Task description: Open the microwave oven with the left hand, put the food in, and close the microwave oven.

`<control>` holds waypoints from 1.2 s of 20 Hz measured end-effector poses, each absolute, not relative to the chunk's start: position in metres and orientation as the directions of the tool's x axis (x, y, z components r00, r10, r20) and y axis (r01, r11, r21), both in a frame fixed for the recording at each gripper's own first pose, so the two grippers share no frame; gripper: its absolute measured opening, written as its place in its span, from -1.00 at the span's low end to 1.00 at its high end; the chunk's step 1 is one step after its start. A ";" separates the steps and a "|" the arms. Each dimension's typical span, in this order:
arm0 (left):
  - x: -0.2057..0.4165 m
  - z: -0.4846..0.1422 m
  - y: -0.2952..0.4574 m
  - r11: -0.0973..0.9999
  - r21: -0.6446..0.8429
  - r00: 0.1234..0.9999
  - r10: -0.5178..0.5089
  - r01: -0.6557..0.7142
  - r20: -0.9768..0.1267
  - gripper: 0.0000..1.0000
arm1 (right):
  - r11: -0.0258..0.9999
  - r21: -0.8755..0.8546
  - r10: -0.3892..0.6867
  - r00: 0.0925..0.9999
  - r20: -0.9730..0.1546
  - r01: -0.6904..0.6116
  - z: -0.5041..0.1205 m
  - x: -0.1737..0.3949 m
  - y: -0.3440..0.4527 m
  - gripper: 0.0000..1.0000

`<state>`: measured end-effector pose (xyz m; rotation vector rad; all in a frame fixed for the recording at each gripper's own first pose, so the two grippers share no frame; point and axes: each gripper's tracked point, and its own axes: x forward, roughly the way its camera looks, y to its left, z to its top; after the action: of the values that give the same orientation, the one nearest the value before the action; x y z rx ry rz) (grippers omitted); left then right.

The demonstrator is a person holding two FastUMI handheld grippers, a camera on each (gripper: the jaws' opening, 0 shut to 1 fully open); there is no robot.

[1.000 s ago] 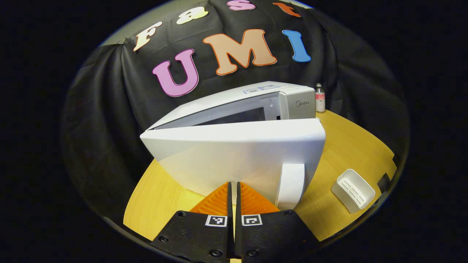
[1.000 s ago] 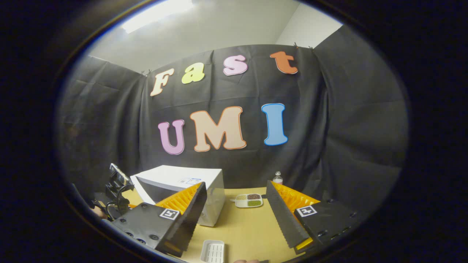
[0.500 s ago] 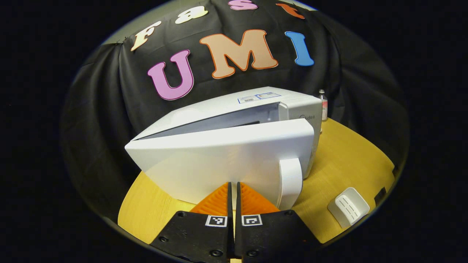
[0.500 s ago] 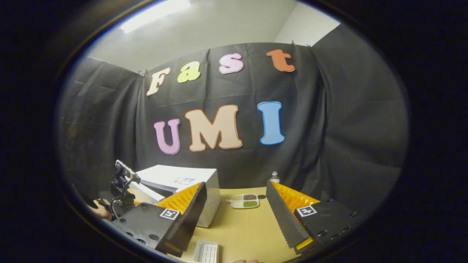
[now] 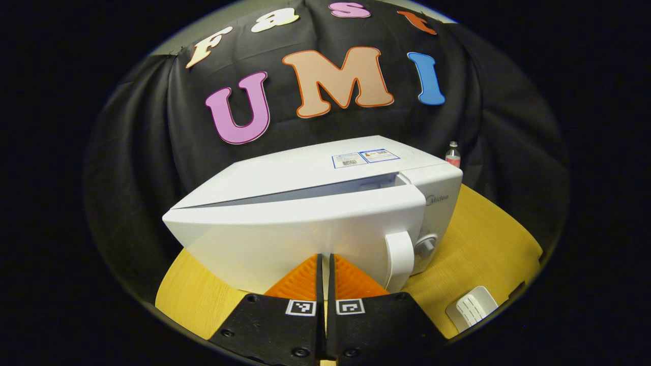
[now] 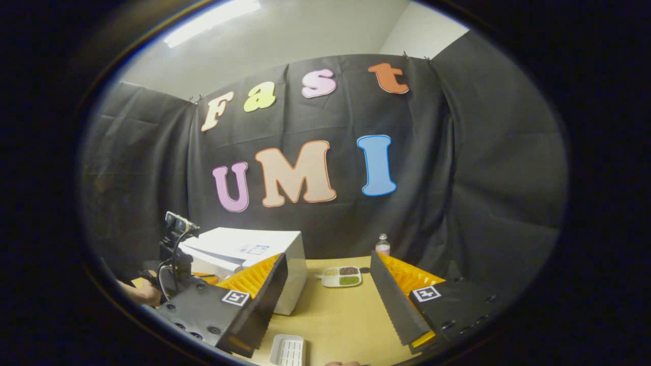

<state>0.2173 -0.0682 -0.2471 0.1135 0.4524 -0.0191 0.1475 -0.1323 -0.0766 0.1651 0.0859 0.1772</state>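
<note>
Microwave (image 5: 305,223) interior hidden behind its nearly closed door (image 5: 295,239).

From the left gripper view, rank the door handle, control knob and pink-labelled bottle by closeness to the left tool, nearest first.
1. Door handle: just right of the shut left tool, on the microwave door.
2. Control knob: a little farther right, on the control panel.
3. Pink-labelled bottle: far right, behind the microwave by the cloth wall.
</note>
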 end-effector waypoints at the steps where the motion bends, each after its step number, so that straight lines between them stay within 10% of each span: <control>1: 0.221 -0.246 -0.068 0.993 0.108 0.901 0.007 0.045 -0.435 -1.00 | 0.970 0.174 0.184 0.980 -0.071 -0.170 -0.076 0.148 -0.131 0.83; 24: 0.236 -0.257 -0.080 0.989 0.131 0.903 -0.008 0.071 -0.430 -1.00 | 0.973 0.169 0.176 0.980 -0.088 -0.160 -0.081 0.162 -0.137 0.98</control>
<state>0.2360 -0.0803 -0.2568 0.1455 0.4428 -0.0409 0.1620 -0.1369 -0.0812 0.1618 0.1028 0.1700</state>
